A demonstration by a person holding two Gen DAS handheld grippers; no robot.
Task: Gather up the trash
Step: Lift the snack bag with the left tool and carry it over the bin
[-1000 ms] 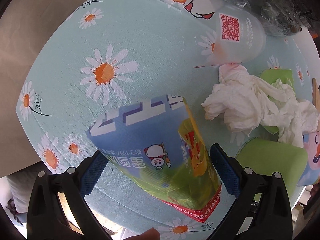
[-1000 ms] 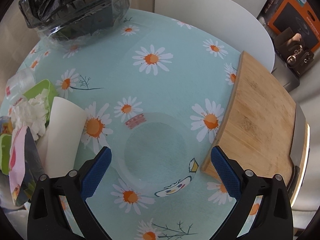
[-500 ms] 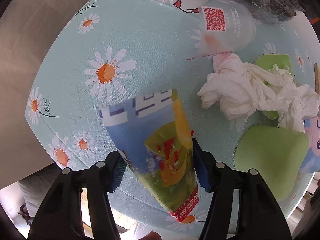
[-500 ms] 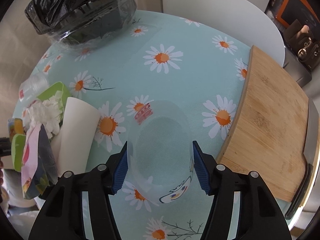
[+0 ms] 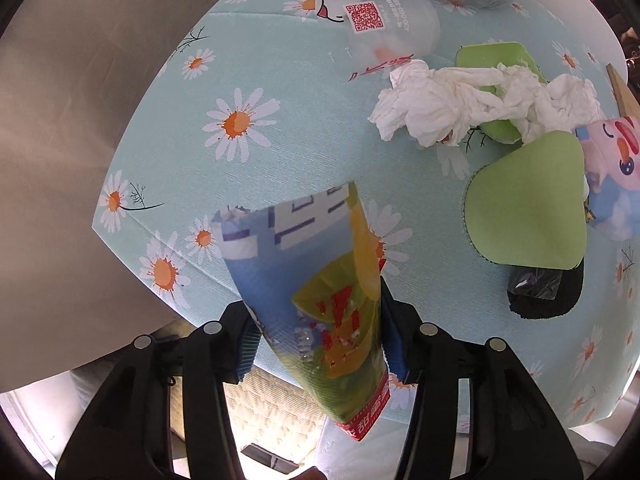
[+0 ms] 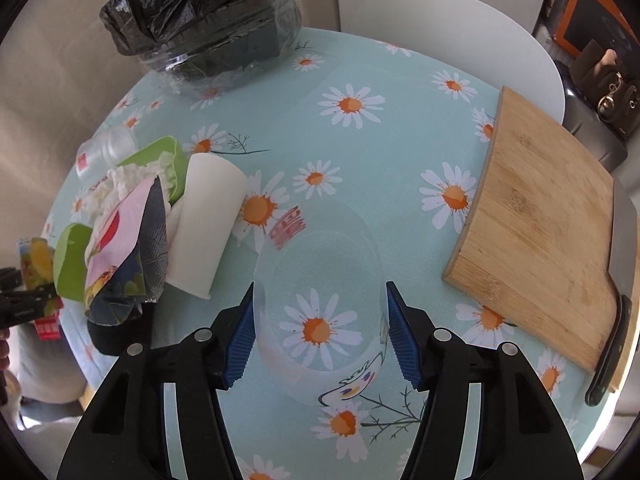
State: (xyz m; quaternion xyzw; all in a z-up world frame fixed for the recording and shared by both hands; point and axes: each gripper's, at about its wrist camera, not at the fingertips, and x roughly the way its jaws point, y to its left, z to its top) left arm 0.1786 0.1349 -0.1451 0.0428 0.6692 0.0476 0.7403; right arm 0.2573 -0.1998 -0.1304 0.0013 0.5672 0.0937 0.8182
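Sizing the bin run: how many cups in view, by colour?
Clear cups: 2
Green cups: 2
White cup: 1
Total: 5

The snack wrapper (image 5: 320,300) is glossy printed plastic film, creased and shiny. A finely woven, matt cloth with a daisy print covers the counter (image 5: 280,128). The tissue wad (image 5: 448,108) is soft, crumpled white paper. The cup (image 6: 320,304) is frosted, translucent plastic, smooth and dull. The cutting board (image 6: 540,236) is pale wood with visible grain and a satin finish. The bin liner (image 6: 192,4) is thin, wrinkled black plastic with a sheen. The ribbed blue pads (image 6: 240,344) of the right hand-held gripper (image 6: 320,340) look rubbery, on matt black plastic arms.
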